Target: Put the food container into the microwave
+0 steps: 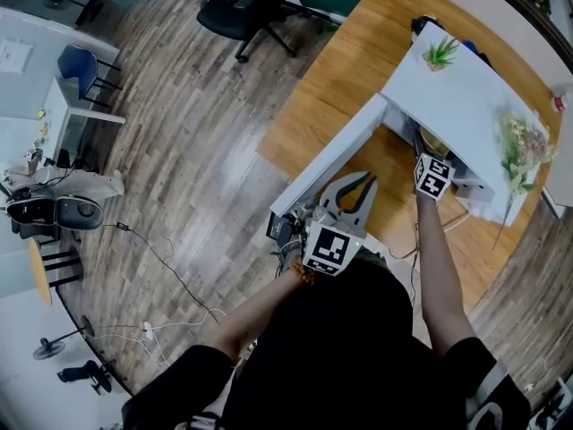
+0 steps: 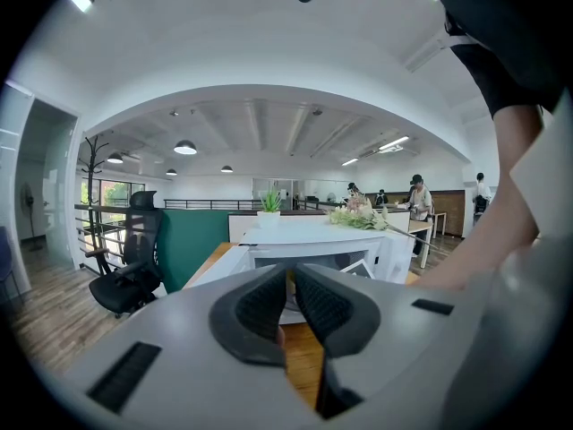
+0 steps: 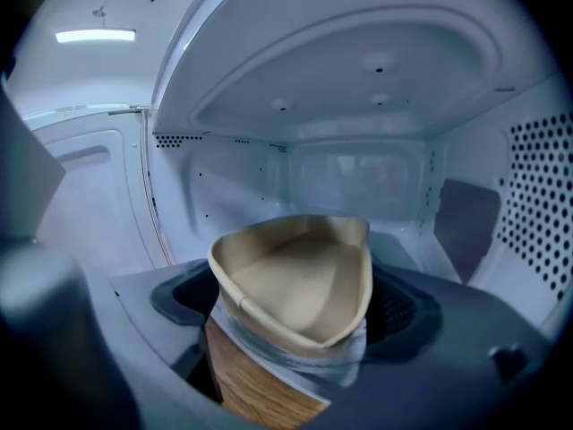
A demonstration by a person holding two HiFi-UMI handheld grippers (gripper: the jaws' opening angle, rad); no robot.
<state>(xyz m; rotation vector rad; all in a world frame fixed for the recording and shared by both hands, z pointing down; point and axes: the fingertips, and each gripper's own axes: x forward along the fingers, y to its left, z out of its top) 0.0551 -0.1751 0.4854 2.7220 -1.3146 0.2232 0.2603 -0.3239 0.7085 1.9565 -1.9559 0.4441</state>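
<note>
Right gripper (image 3: 297,313) is clamped on the beige paper food container (image 3: 291,262), its pads squeezing the rim to a point on one side. That container is held in the mouth of the white microwave (image 1: 466,88), with the cavity's back wall and ceiling just beyond it. Left gripper (image 2: 288,283) has its jaws together with nothing between them, and is held in front of the microwave, beside its wide-open door (image 1: 327,164) and over the wooden table (image 1: 331,88)
</note>
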